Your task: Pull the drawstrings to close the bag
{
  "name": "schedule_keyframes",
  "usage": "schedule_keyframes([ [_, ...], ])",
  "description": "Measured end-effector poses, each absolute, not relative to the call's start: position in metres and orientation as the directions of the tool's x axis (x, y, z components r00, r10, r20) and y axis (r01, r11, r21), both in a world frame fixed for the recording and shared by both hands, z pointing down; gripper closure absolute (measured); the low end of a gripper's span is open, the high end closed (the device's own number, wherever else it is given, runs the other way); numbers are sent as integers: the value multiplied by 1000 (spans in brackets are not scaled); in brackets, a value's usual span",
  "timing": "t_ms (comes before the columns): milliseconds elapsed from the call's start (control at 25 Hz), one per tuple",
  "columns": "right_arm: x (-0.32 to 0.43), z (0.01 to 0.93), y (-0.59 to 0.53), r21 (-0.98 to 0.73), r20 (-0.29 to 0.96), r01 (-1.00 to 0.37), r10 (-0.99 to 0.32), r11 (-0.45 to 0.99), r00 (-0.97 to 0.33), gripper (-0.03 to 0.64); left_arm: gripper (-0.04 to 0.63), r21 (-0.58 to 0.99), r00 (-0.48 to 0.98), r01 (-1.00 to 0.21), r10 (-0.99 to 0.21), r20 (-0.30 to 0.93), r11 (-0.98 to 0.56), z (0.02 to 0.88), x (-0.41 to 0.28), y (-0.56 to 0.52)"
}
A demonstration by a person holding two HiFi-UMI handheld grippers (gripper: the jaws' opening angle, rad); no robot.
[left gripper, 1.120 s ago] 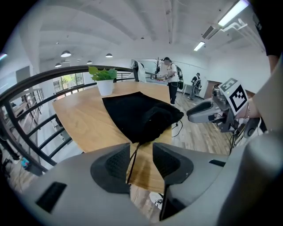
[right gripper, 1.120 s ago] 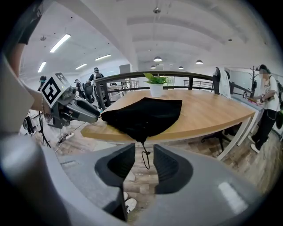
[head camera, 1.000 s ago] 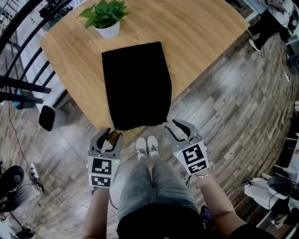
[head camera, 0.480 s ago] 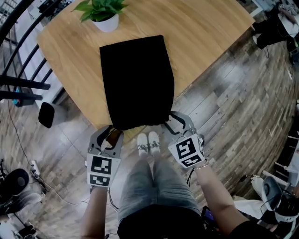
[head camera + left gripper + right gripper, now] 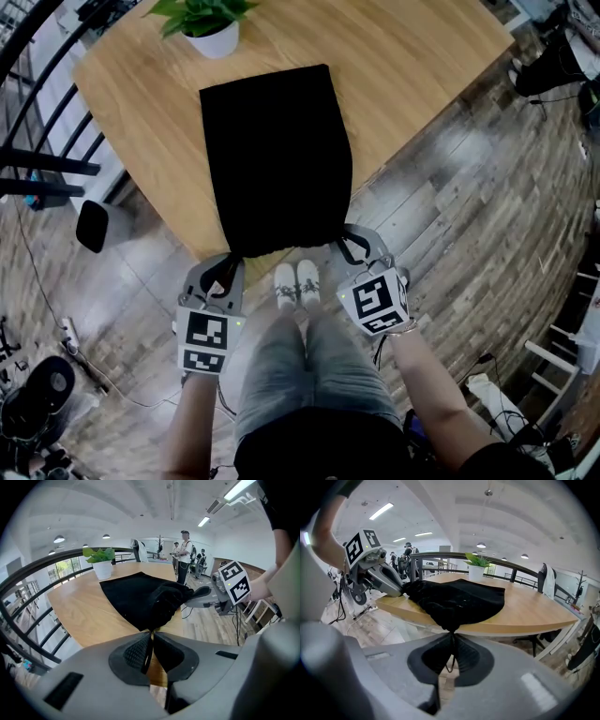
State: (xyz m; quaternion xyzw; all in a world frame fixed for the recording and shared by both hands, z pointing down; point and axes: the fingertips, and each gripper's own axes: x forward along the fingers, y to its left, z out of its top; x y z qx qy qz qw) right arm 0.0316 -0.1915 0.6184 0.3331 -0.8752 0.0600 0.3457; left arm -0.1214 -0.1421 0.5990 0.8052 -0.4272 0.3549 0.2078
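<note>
Black drawstring bag [image 5: 277,159] lies flat on the wooden table [image 5: 422,66], long axis running near-far. Its mouth end is at the table's near edge, right in front of the person. Both gripper views show the mouth fabric gathered into folds there.

Left gripper [image 5: 225,267] is at the bag's near-left corner, pointing down and away. Its jaws have just been closing and now stand almost together, pinching the left drawstring [image 5: 148,649]. That thin dark cord runs from the bunched mouth down between the pads.

Right gripper [image 5: 347,244] is at the near-right corner in a mirrored pose. Its jaws have just been closing too and are now fully together on the right drawstring [image 5: 451,644]. The cord passes between the pads, and a small loop of it hangs just below them.

Each gripper shows in the other's view, tips at the opposite corner of the mouth. The bag mouth sits between the two.

Person's white shoes [image 5: 295,284] stand on the plank floor [image 5: 450,216], between the grippers and just below the table edge.

Potted plant [image 5: 208,23] in a white pot stands at the table's far left, near the bag's far-left corner but not touching it. Black railing [image 5: 47,164] runs along the left side. In the left gripper view, several people [image 5: 185,557] stand beyond the table's far end.
</note>
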Motion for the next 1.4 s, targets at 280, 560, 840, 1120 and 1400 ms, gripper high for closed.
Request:
schedule_keyframes([
  [280,44,601,-183,118,629,-645,-560,755,-540,615,568,14,375,-838,-556,742,-546,591,-121,-139],
  [560,46,582,-174,68,615,-651,-545,756,-569,615,568,9,368,-845,-571,734,-534,580,-121,-137],
  [840,55,561,-172,48,623,-665,-543,746,-563,615,566,-8,363,-845,-585,725,-535,564,-124,-136],
  [1120,61,540,-177,29,616,-680,-549,732,-565,617,566,-19,369,-836,-588,720,-549,548,-126,-137],
  [1400,66,522,-183,-13,599,-715,-567,699,-565,618,567,-37,378,-826,-603,703,-562,531,-129,-140],
])
